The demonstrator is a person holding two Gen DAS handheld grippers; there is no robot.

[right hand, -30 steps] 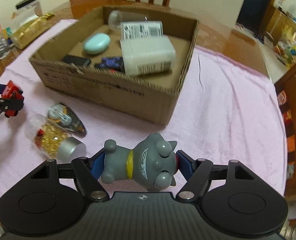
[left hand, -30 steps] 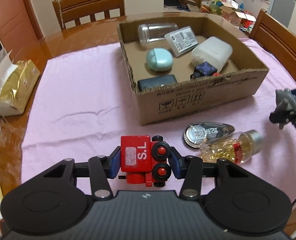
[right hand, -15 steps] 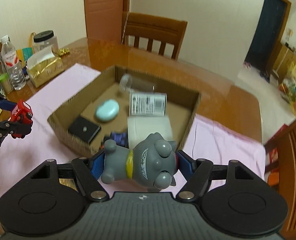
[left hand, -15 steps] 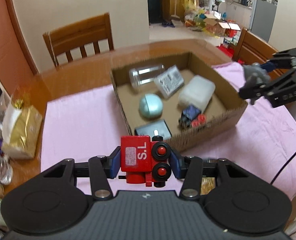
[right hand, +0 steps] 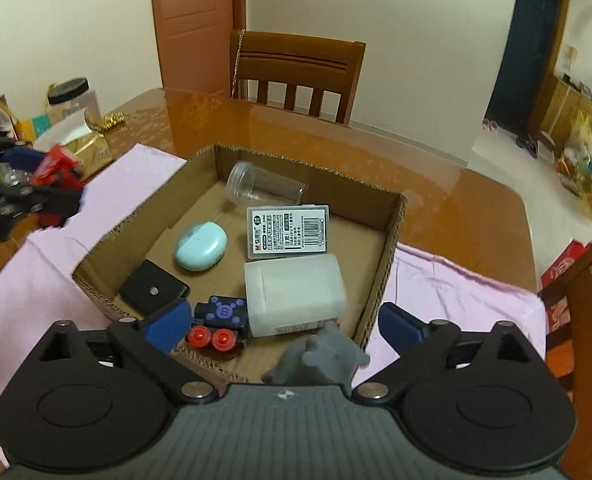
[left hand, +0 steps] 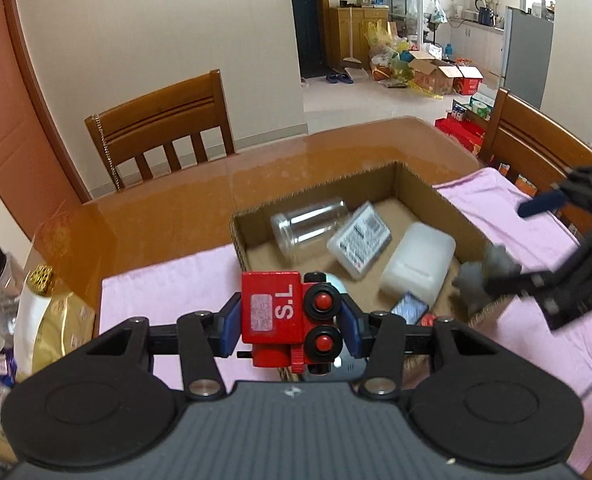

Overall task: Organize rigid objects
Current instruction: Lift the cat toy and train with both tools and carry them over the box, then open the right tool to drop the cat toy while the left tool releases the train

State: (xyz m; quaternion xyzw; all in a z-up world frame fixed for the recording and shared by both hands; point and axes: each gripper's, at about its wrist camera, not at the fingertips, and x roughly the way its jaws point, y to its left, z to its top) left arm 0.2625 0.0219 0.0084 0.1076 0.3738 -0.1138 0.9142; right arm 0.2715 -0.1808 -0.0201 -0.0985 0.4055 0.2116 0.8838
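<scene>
A: What does the left gripper (left hand: 291, 322) have?
B: Its jaws are clamped on the red toy train (left hand: 285, 316), above the cardboard box's (right hand: 392, 248) near wall; the train hides much of the mint case behind it.
A: And the right gripper (right hand: 285, 326)?
B: Its jaws have just been opening and now stand wide. The grey figurine (right hand: 320, 362) sits loose between them over the box's near corner, its lower part cut off by the gripper body.

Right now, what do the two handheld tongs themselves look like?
Both tongs, left and right, are matte black plastic: a ribbed body with a small pale logo, two round disc housings, jointed link arms with silver pivot screws, and blue pads on the fingers. No hand or sleeve shows.
</scene>
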